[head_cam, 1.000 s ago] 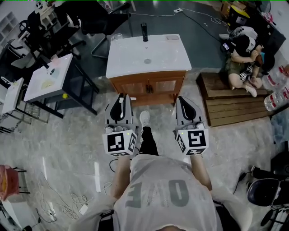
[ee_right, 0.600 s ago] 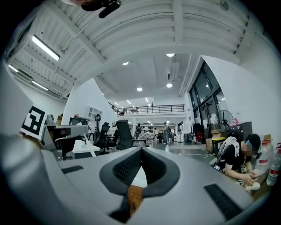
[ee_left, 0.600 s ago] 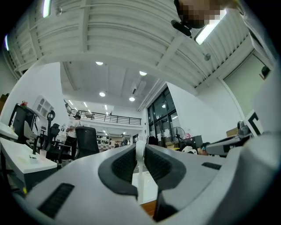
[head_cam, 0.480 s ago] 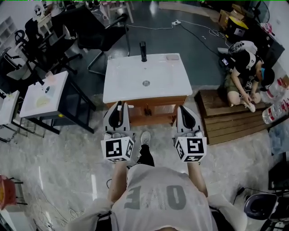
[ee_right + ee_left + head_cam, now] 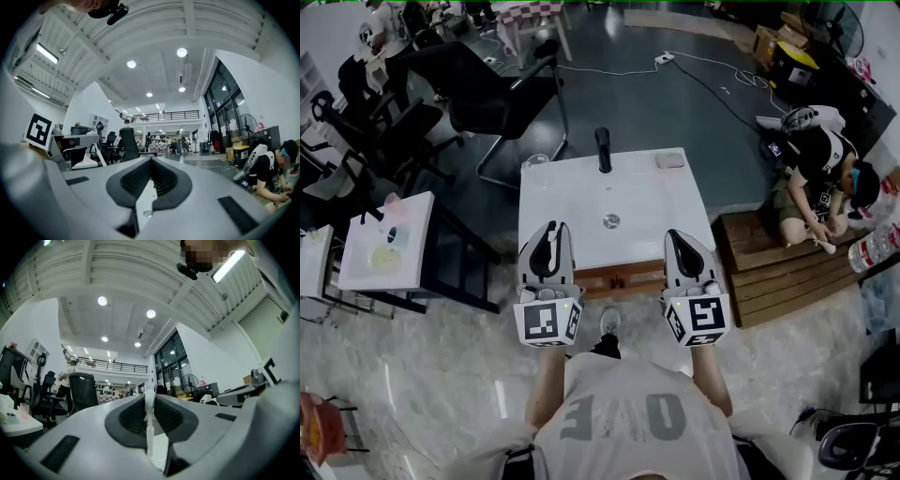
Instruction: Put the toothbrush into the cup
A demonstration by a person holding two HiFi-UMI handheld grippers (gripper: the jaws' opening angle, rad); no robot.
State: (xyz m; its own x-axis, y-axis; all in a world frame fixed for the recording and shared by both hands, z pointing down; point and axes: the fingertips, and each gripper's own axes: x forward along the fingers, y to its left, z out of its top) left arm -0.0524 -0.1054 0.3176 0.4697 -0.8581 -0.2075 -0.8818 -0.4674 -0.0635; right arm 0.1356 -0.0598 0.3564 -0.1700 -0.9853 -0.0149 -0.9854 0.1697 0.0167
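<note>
Light grey short-sleeved shirt (image 5: 628, 412) with big darker letters — ahead of it, the left gripper (image 5: 550, 227) and right gripper (image 5: 677, 234): grey bodies, black pads (image 5: 544, 253), black-and-white marker cubes (image 5: 548, 321).

Pale marbled floor (image 5: 441, 366) close by, dark grey flooring (image 5: 675, 103) further off. White vanity top (image 5: 572, 202) on a wooden cabinet; black office chair (image 5: 497, 94) beyond its far left corner; low wooden platform (image 5: 778, 272) at right. Round ceiling lights (image 5: 182, 52), tall windows (image 5: 220, 93).

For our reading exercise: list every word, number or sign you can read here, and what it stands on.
"O E": grey letters on the person's shirt, creased, rest unreadable.
No words on the marker cube of the left gripper or that of the right gripper: patterns only.
</note>
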